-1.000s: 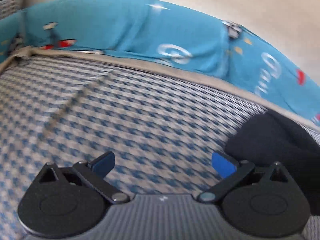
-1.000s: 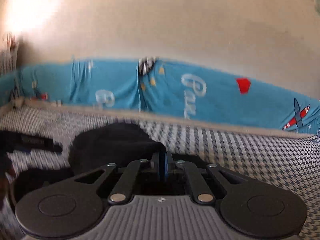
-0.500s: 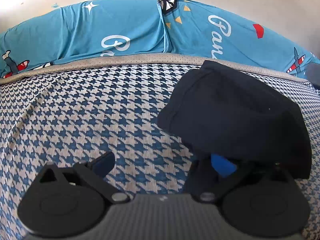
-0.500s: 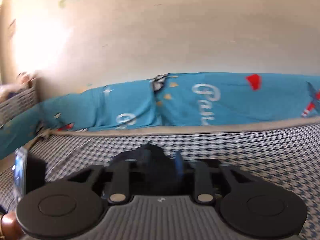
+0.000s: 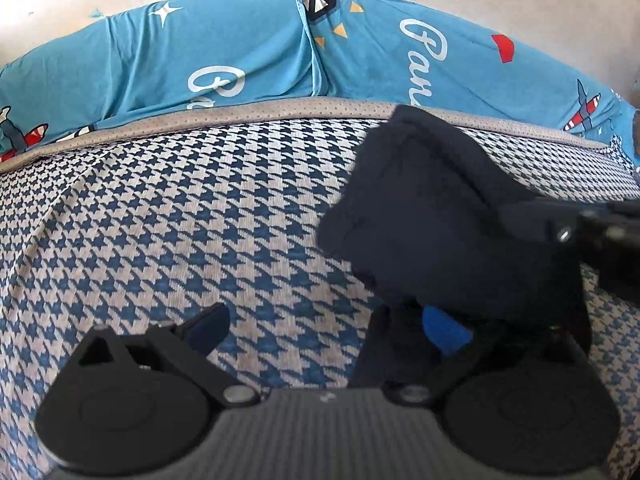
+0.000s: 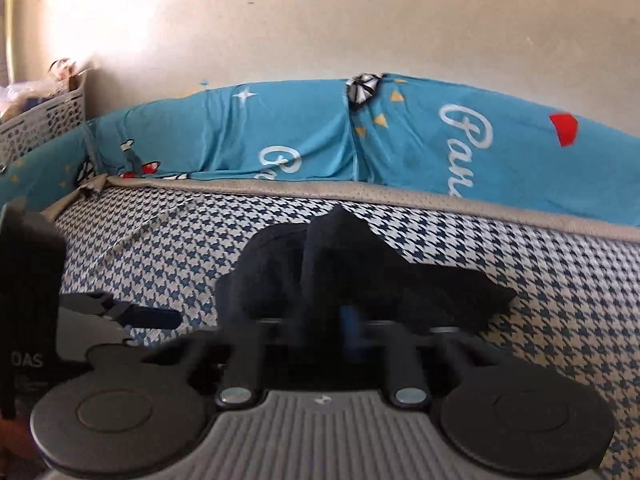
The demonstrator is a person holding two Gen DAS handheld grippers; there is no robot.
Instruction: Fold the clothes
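A small black garment (image 5: 448, 216) lies bunched on the houndstooth mattress (image 5: 200, 220). In the left wrist view its near edge drapes over the right finger of my left gripper (image 5: 326, 330), which stands open with bare mattress between the pads. My right gripper (image 6: 352, 326) is closing its jaws, and the blue pads meet on a fold of the black garment (image 6: 344, 264). In the left wrist view the right gripper (image 5: 580, 232) reaches in from the right edge onto the cloth. One finger of the left gripper (image 6: 154, 316) shows low at the left of the right wrist view.
A blue printed sheet (image 5: 240, 52) covers the padded side along the far edge of the mattress, under a bare beige wall (image 6: 360, 20). A white perforated basket (image 6: 44, 120) stands at the far left corner. A dark device (image 6: 28, 300) fills the left edge.
The left wrist view swung right, so the garment now lies over the left gripper's right finger. The right gripper's pads parted, then came together again on the cloth, lower down.
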